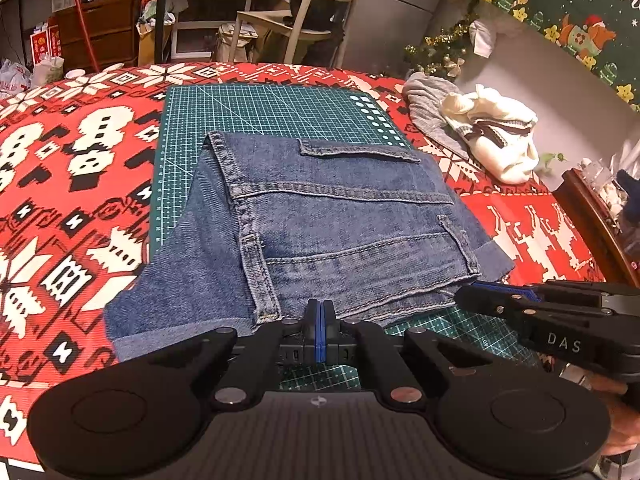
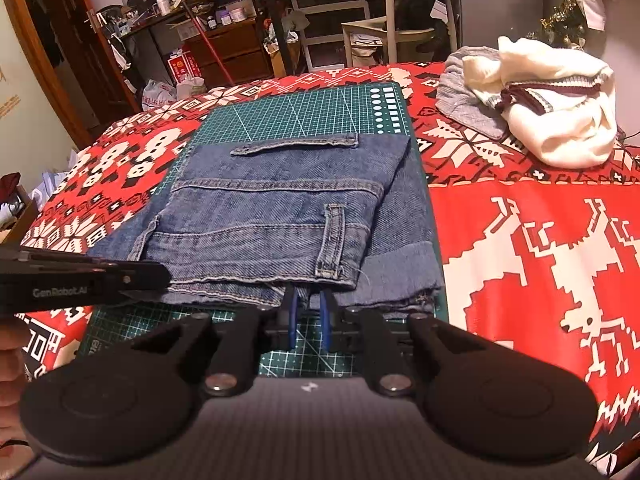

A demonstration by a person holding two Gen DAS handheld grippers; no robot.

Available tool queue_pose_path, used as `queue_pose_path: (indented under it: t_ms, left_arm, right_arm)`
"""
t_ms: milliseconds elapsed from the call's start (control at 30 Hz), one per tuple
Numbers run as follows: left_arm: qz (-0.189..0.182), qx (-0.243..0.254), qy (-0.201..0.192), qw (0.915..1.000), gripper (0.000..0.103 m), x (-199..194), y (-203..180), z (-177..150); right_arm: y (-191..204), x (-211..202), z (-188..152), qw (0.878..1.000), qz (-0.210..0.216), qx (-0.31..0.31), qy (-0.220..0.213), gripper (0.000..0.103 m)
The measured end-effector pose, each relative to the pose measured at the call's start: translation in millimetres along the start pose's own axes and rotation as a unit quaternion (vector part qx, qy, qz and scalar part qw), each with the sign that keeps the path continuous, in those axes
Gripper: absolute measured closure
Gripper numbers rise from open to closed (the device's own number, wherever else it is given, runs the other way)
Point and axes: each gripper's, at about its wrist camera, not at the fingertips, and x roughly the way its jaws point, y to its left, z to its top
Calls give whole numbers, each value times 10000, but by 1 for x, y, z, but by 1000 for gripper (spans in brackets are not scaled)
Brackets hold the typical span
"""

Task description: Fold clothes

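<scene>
The folded jeans (image 1: 320, 216) lie on the green cutting mat (image 1: 256, 108) on the red patterned table (image 1: 72, 184). The left tongs (image 1: 319, 312) are fully closed at the near denim edge, gripping nothing visible. The right-wrist view alone shows the right tongs (image 2: 310, 300) narrowly parted against the near fold; whether they pinch it cannot be told. A white sweater (image 2: 560, 112) lies well apart.

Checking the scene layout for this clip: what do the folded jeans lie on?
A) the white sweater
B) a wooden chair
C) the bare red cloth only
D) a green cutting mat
D: the folded jeans rest mostly on the green cutting mat, whose grid shows beyond and in front of them, over the red patterned cloth.
</scene>
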Motion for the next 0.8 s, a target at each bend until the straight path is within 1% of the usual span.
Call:
queue_pose_path:
  t_ms: [200, 300, 400, 467, 600, 667, 800]
  left_arm:
    - [210, 183, 10, 9996, 101, -7, 4, -9]
    - [355, 281, 7, 9990, 101, -11, 9, -15]
    - [306, 179, 4, 9994, 101, -17, 20, -17]
    - [286, 116, 49, 9995, 101, -18, 26, -19]
    - [393, -11, 148, 9991, 101, -17, 34, -26]
    - [400, -100, 133, 9991, 101, -19, 37, -28]
    - [463, -180, 89, 9987, 101, -25, 39, -27]
  right_arm:
    - [-13, -6, -5, 9996, -261, 72, 53, 93]
    - [-23, -20, -4, 9993, -299, 140, -146, 93]
    - [-36, -32, 2, 9984, -363, 263, -358, 93]
    - [-48, -32, 8, 9977, -367, 415, -378, 93]
    - [-64, -20, 13, 9972, -346, 593, -284, 94]
    - [-71, -11, 13, 9971, -322, 662, -199, 94]
    - [-87, -8, 8, 9957, -175, 898, -170, 93]
